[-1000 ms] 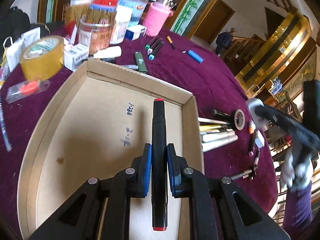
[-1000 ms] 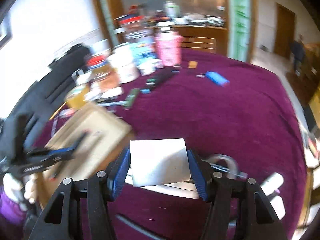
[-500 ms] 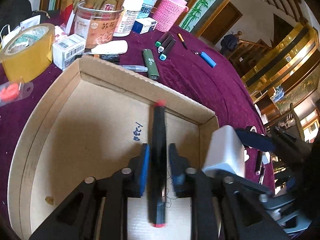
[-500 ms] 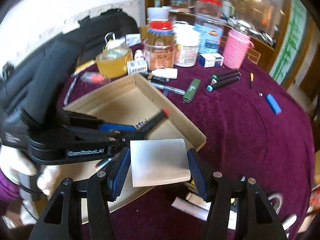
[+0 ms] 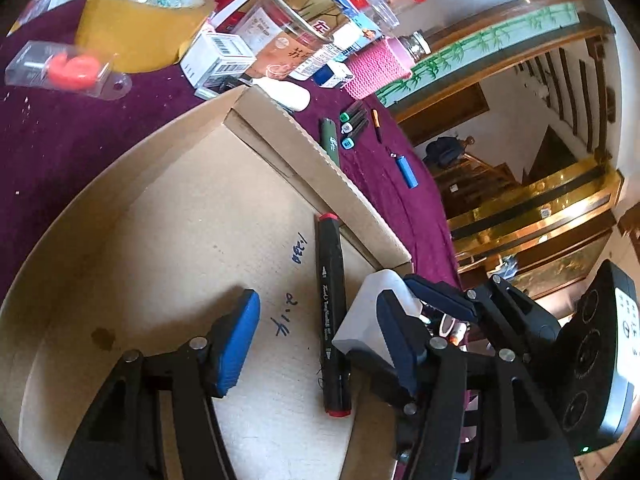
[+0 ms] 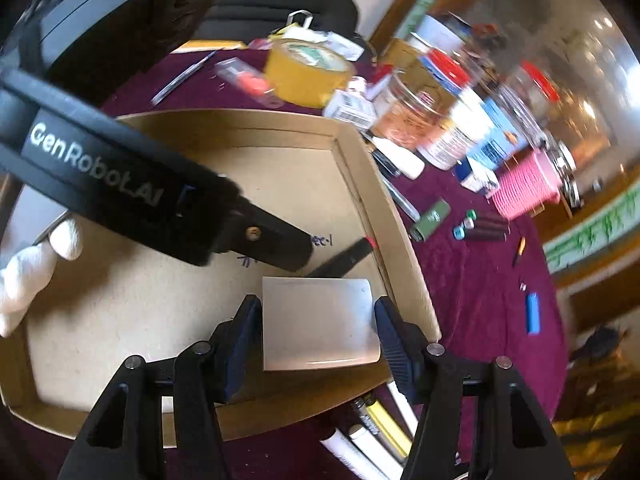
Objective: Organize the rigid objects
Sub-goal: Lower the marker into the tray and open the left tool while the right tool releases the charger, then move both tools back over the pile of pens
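White block (image 6: pixel 320 322) sits pinched between the pads of the right tongs (image 6: pixel 318 332), low in the centre of the right wrist frame, hanging over the near right corner of the cardboard tray (image 6: pixel 404 240). To set it down well, lower it flat onto the bare tray floor just beside the black marker (image 5: pixel 332 316), which lies loose in the lower middle of the left wrist frame, and only then spread the pads. Left tongs (image 5: pixel 320 340) stand wide and hold nothing, straddling the marker; they crowd the same corner, so lifting them clear looks wise to avoid a knock. Purple counter (image 5: pixel 80 128) around the tray carries a tape roll (image 5: pixel 144 16) at upper left
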Demonstrator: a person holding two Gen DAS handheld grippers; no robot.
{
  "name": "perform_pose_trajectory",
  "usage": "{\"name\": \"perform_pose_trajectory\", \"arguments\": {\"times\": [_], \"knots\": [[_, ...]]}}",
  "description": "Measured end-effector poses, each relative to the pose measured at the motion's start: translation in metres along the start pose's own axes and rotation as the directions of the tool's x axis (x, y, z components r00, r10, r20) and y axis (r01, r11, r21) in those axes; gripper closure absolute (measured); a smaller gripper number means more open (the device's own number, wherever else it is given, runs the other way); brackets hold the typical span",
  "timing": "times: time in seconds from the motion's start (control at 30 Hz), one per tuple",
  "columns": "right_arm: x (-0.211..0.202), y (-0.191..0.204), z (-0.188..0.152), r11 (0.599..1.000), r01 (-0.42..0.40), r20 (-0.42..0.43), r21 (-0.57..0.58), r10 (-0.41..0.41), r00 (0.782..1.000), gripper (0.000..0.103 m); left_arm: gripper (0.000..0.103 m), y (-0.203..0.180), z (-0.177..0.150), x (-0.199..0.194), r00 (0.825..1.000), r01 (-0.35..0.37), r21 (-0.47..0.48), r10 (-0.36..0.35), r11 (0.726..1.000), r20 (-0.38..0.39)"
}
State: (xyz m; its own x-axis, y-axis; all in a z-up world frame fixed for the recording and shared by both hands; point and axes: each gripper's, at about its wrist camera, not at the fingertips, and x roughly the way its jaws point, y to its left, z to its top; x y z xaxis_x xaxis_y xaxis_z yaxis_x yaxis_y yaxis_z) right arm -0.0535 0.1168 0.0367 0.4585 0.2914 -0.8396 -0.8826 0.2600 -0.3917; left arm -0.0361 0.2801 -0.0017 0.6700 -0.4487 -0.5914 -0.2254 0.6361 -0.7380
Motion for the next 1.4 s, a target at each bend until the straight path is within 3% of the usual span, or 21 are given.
{"name": "perform_pose_trajectory", "arguments": {"times": [0.1, 0.17, 0.27, 0.4, 0.53, 0.6, 0.73, 0.8, 0.9, 0.97, 1.07, 1.1, 1.23, 1.3, 1.4], "knots": [[0.0, 0.004, 0.005, 0.994, 0.088, -0.011, -0.064, -0.089, 0.996, 0.037, 0.043, 0.002, 0.001, -0.003, 1.0, -0.002, -0.011, 0.002, 1.0, 0.008], [-0.007, 0.002, 0.006, 0.996, 0.077, -0.007, -0.048, -0.078, 0.997, 0.036, 0.042, 0.002, 0.001, -0.006, 1.0, -0.014, -0.021, 0.014, 1.0, 0.016], [-0.026, -0.008, 0.007, 0.995, 0.095, 0.031, 0.005, -0.095, 0.995, 0.02, 0.04, 0.002, 0.001, -0.019, 0.999, 0.0, -0.033, 0.001, 0.999, 0.035], [-0.04, -0.024, 0.005, 0.987, 0.131, 0.043, 0.091, -0.136, 0.99, 0.019, 0.03, -0.003, -0.002, -0.037, 0.996, -0.018, -0.018, 0.02, 1.0, 0.089], [-0.041, -0.044, -0.005, 0.96, 0.14, 0.024, 0.242, -0.15, 0.988, 0.019, 0.03, -0.004, -0.008, -0.045, 0.994, -0.039, -0.011, 0.04, 0.999, 0.102], [-0.038, -0.042, -0.009, 0.953, 0.174, 0.001, 0.247, -0.18, 0.984, 0.019, 0.03, -0.009, -0.012, -0.052, 0.991, -0.075, 0.013, 0.073, 0.997, 0.115], [-0.032, -0.013, -0.007, 0.956, 0.275, -0.048, 0.104, -0.272, 0.961, 0.019, 0.028, -0.022, -0.027, -0.077, 0.973, -0.145, 0.095, 0.124, 0.985, 0.195], [-0.028, 0.007, -0.005, 0.952, 0.305, -0.065, 0.002, -0.304, 0.95, 0.013, 0.027, -0.024, -0.032, -0.086, 0.966, -0.158, 0.112, 0.13, 0.981, 0.223], [-0.014, 0.038, -0.004, 0.923, 0.342, -0.093, -0.173, -0.362, 0.928, 0.007, 0.026, -0.024, -0.035, -0.095, 0.961, -0.16, 0.117, 0.128, 0.98, 0.245], [0.0, 0.058, -0.003, 0.884, 0.37, -0.109, -0.286, -0.414, 0.904, 0.006, 0.026, -0.022, -0.037, -0.103, 0.958, -0.162, 0.112, 0.129, 0.98, 0.257], [0.016, 0.071, 0.003, 0.858, 0.384, -0.118, -0.34, -0.444, 0.888, 0.004, 0.026, -0.017, -0.037, -0.111, 0.95, -0.173, 0.099, 0.139, 0.98, 0.28], [0.017, 0.073, 0.007, 0.85, 0.403, -0.099, -0.34, -0.458, 0.883, 0.004, 0.026, -0.015, -0.037, -0.113, 0.948, -0.174, 0.093, 0.141, 0.98, 0.284], [0.008, 0.063, 0.019, 0.913, 0.337, -0.091, -0.228, -0.365, 0.927, 0.004, 0.025, -0.005, -0.036, -0.119, 0.945, -0.18, 0.066, 0.154, 0.981, 0.289], [-0.003, 0.057, 0.018, 0.915, 0.356, -0.07, -0.19, -0.375, 0.925, 0.004, 0.025, -0.002, -0.037, -0.12, 0.944, -0.191, 0.063, 0.165, 0.98, 0.287], [-0.039, 0.024, 0.005, 0.919, 0.392, -0.029, -0.031, -0.393, 0.919, 0.004, 0.024, -0.001, -0.04, -0.12, 0.945, -0.192, 0.064, 0.167, 0.979, 0.281]]}}
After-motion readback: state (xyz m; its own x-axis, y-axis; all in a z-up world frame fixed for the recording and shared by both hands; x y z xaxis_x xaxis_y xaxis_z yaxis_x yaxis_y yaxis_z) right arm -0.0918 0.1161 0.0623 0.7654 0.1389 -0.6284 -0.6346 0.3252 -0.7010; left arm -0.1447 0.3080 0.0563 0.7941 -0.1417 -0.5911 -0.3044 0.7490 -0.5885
